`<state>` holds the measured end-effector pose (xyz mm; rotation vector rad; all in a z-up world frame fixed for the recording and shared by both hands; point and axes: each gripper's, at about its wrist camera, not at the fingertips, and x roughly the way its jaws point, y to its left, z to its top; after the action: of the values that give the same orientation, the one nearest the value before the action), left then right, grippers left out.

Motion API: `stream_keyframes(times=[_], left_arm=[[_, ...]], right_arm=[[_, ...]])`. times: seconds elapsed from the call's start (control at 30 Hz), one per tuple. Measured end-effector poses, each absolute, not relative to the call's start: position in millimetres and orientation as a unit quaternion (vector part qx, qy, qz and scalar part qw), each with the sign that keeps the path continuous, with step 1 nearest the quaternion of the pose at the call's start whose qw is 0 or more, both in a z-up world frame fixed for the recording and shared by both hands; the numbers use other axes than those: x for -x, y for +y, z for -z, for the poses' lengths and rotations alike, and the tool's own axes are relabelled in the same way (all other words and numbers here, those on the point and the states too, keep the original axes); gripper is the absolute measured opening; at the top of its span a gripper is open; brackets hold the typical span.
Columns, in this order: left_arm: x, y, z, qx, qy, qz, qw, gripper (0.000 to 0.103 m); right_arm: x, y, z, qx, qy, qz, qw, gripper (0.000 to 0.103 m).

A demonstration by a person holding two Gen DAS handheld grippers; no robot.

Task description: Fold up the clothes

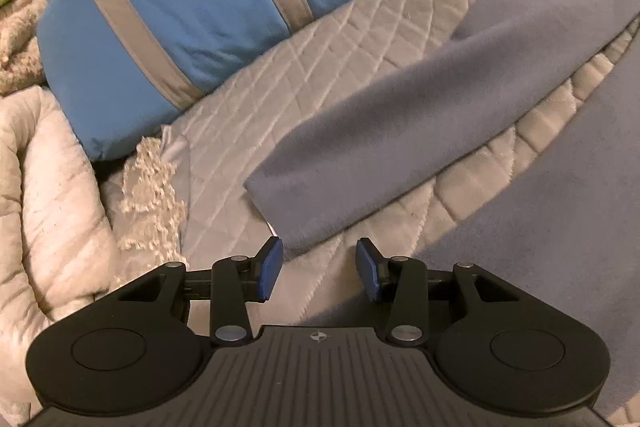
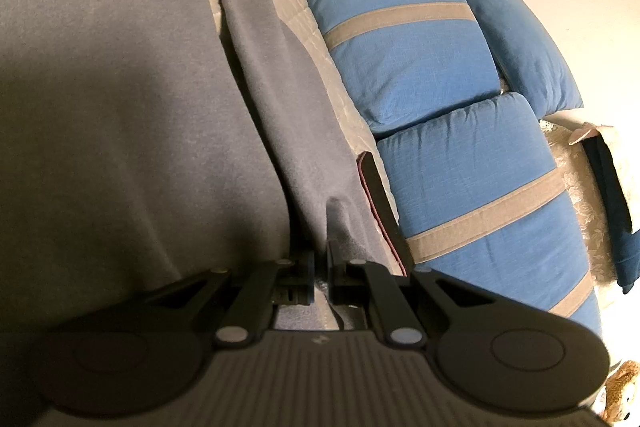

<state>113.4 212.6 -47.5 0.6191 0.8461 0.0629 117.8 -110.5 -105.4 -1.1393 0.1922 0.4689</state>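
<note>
Left gripper [image 1: 319,273]: jaws apart, nothing between pads, held just short of sleeve [image 1: 400,131] end. Right gripper [image 2: 320,277]: jaws closed on fold of grey garment [image 2: 120,87] beside blue pillows [image 2: 400,59]. Garment spread on quilt [image 1: 280,99], sleeve laid toward pillows. Risks: thin pinch slipped if pulled; quilt caught with sleeve; fold skewed if only one side lifted.

Ahead of me lie blue pillows [image 1: 192,7] with grey stripes, propped on the quilted bedspread [image 1: 320,67]; a cream fringed throw [image 1: 152,195] sits beside them; a stuffed toy [image 2: 620,395] peeks in at the corner.
</note>
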Motion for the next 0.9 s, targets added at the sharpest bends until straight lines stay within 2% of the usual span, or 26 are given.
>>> stream_keyframes(times=[0.3, 0.4, 0.47, 0.53, 0.63, 0.9], left_arm=[[-120.4, 213.1, 56.1, -0.31, 0.39, -0.018, 0.867, 0.036], [-119.9, 210.9, 59.0, -0.319, 0.386, -0.008, 0.865, 0.026], [-119.3, 207.2, 61.6, -0.329, 0.387, -0.003, 0.861, 0.009], [-118.9, 201.3, 66.0, -0.352, 0.387, -0.005, 0.852, 0.004], [-117.4, 197.1, 68.3, -0.379, 0.382, -0.008, 0.843, 0.003], [-114.4, 204.3, 69.2, -0.427, 0.378, -0.043, 0.82, 0.003]], right_arm=[[-117.0, -110.5, 105.0, 0.53, 0.092, -0.221, 0.813, 0.017], [-116.0, -110.0, 105.0, 0.53, 0.093, -0.22, 0.814, 0.017], [-115.2, -110.3, 104.5, 0.529, 0.092, -0.22, 0.814, 0.018], [-114.6, -110.8, 103.5, 0.527, 0.089, -0.221, 0.816, 0.017], [-112.1, -111.0, 101.2, 0.522, 0.081, -0.225, 0.819, 0.013], [-101.4, -103.4, 93.2, 0.504, 0.056, -0.249, 0.825, 0.011]])
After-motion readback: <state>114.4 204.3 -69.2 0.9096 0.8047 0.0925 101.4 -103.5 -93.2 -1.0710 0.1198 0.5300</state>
